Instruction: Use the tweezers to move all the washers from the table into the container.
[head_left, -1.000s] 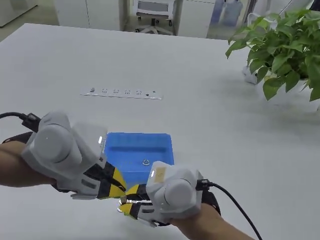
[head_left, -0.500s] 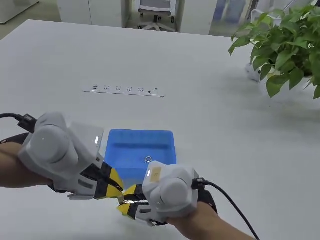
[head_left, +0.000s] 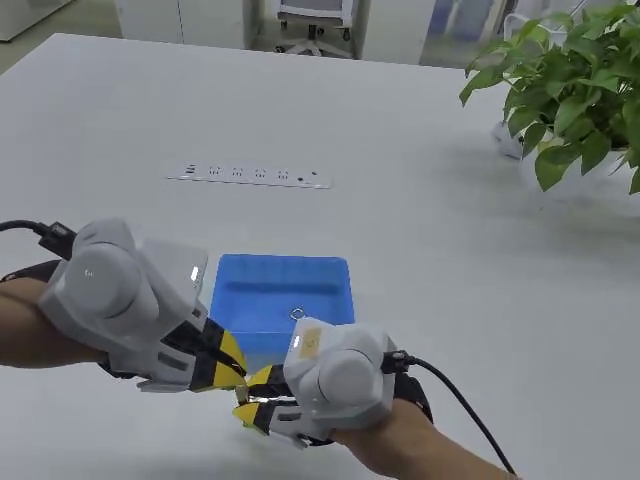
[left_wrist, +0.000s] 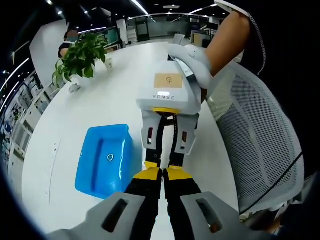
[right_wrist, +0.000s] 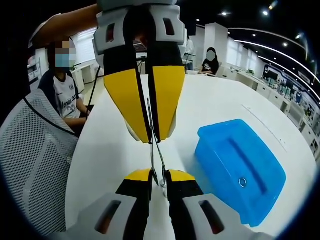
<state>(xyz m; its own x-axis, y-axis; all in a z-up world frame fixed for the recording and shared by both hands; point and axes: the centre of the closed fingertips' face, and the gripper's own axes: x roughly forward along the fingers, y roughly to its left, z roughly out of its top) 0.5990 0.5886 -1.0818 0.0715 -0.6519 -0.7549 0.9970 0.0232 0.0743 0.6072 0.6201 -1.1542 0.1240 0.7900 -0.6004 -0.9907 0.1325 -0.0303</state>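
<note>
Tweezers (right_wrist: 153, 157), thin silver legs, pinched narrow by left gripper (right_wrist: 152, 140) and right gripper (right_wrist: 160, 175); we see one washer (right_wrist: 242, 182) in the blue container (right_wrist: 212, 152).

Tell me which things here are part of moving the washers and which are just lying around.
For the job:
tweezers, between the jaws of the left gripper and the right gripper
blue container
one washer inside it

Lying about:
power strip
potted plant
office chair beyond the table
</note>
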